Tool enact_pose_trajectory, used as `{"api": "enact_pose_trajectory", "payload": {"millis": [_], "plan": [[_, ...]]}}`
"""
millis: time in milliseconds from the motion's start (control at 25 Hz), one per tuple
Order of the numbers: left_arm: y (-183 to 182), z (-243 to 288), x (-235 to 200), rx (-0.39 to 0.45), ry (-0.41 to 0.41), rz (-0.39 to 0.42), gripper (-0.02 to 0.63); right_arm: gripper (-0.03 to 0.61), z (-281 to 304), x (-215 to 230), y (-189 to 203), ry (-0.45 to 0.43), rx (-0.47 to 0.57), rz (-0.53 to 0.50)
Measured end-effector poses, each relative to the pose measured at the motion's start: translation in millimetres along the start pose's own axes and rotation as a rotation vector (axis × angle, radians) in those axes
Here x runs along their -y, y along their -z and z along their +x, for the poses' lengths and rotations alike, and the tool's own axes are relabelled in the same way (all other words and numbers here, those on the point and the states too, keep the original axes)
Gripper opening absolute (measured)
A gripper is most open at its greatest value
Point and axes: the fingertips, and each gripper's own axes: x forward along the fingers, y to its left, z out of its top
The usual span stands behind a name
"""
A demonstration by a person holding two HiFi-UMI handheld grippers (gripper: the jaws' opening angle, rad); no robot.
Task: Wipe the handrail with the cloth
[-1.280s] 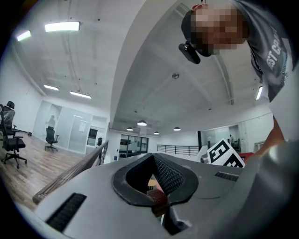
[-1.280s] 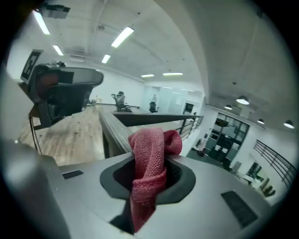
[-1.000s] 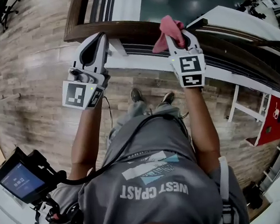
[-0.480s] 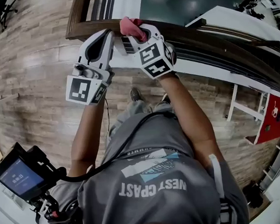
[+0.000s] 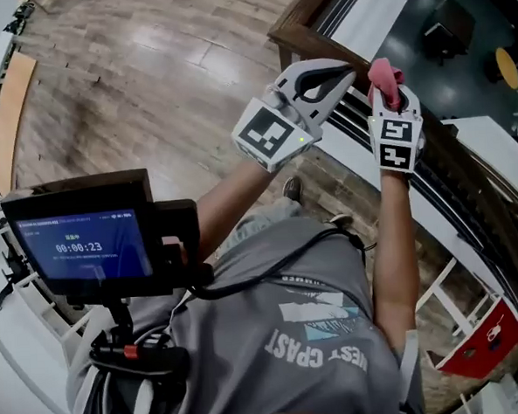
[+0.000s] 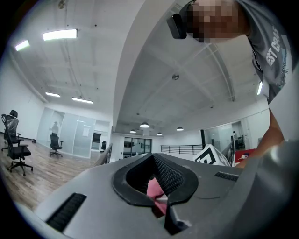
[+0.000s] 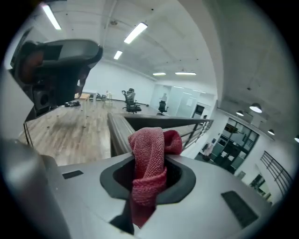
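The cloth (image 7: 149,158) — soft and light, by its look — is pinched mid-fold in the right gripper (image 7: 134,215), a fair hold for the handrail (image 7: 117,133); the left gripper (image 5: 349,70) sits closed.

The right tongs (image 5: 386,87) hold a red cloth (image 5: 382,70) against the dark wooden handrail (image 5: 299,40); the left tongs (image 5: 342,71) sit just beside.

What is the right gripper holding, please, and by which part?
The red cloth, clamped by its bunched middle in the right gripper; a fold sticks out past the jaws.
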Motion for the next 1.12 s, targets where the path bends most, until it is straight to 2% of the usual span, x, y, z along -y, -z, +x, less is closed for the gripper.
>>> {"api": "enact_pose_trajectory", "payload": {"millis": [80, 160, 280, 440, 600, 760, 960, 1120], "plan": [[-13, -11, 7, 0.007, 0.000, 0.019, 0.005, 0.072, 6, -40, -22, -0.134, 0.012, 0.027], [-33, -27, 8, 0.025, 0.005, 0.039, 0.006, 0.072, -10, -61, -48, -0.243, 0.054, 0.162], [-67, -58, 3, 0.069, 0.010, 0.057, 0.006, 0.072, -65, -62, -94, -0.277, 0.194, 0.322], [-88, -78, 1, 0.114, -0.001, 0.002, 0.005, 0.072, -146, -32, -128, -0.204, 0.384, 0.340], [-107, -84, 7, 0.151, 0.015, 0.045, 0.006, 0.072, -218, 6, -138, -0.097, 0.512, 0.309], [-133, -98, 31, 0.157, -0.016, 0.084, 0.006, 0.072, -283, 34, -116, -0.033, 0.528, 0.314], [-149, -84, 54, 0.192, 0.044, 0.091, 0.006, 0.072, -349, 66, -83, 0.116, 0.518, 0.322], [-161, -73, 70, 0.201, 0.092, 0.093, 0.006, 0.072, -388, 69, -72, 0.181, 0.502, 0.331]]}}
